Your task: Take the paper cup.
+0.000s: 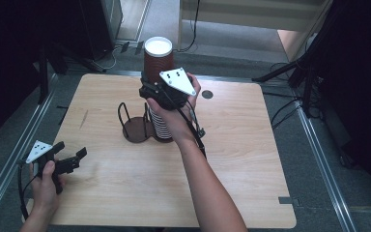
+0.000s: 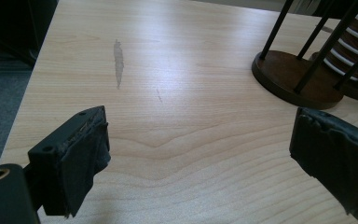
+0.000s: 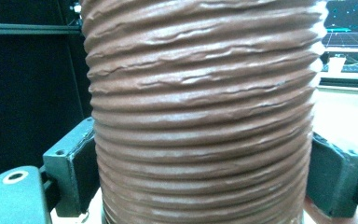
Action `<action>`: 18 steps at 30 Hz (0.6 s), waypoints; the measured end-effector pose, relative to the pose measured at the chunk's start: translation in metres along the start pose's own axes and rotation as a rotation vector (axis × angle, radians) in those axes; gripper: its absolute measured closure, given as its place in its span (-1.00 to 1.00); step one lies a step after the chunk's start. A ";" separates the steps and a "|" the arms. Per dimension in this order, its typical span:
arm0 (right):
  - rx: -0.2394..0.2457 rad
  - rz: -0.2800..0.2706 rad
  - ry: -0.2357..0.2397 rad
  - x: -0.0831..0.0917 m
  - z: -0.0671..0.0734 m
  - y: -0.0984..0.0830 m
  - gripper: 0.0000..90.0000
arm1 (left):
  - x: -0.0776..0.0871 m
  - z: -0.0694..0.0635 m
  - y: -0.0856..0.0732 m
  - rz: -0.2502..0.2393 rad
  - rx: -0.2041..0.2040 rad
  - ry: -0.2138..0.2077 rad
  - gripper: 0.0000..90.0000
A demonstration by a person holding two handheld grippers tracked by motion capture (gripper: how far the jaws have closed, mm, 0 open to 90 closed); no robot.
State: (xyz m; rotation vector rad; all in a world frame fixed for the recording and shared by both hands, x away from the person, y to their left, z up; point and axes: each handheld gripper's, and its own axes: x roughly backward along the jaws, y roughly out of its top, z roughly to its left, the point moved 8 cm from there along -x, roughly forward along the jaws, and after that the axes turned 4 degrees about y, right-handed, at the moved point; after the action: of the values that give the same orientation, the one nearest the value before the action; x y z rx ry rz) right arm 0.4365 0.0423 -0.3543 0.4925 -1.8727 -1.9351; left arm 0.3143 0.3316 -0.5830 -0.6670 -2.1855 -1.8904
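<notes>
Looking down from the high view, I see my right gripper [image 1: 160, 93] clamped on a ribbed brown paper cup [image 1: 158, 57], raised above a stack of cups [image 1: 160, 126] beside a dark wire cup holder [image 1: 136, 126] on the pale wooden table [image 1: 241, 145]. The right gripper view shows both jaws pressing the cup's ribbed wall. My left gripper [image 1: 72, 158] hangs spread wide, empty, near the table's left edge.

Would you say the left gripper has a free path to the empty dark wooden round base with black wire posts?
Probably yes: the open left gripper faces the dark wooden base across bare table, nothing between.
</notes>
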 end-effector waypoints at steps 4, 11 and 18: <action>-0.001 -0.016 -0.001 0.000 0.002 0.007 -0.71 | 0.000 0.000 0.000 -0.001 0.001 -0.001 -0.88; 0.000 -0.065 0.000 0.003 0.001 0.023 -0.69 | 0.000 0.000 0.000 0.003 -0.007 0.000 -0.88; -0.014 -0.096 -0.001 0.012 -0.004 0.037 -0.69 | 0.000 0.000 0.000 0.006 -0.006 0.000 -0.88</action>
State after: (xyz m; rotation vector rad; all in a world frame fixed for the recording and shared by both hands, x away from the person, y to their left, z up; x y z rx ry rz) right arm 0.4303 0.0322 -0.3174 0.5865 -1.8669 -2.0080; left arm 0.3146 0.3312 -0.5834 -0.6741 -2.1760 -1.8953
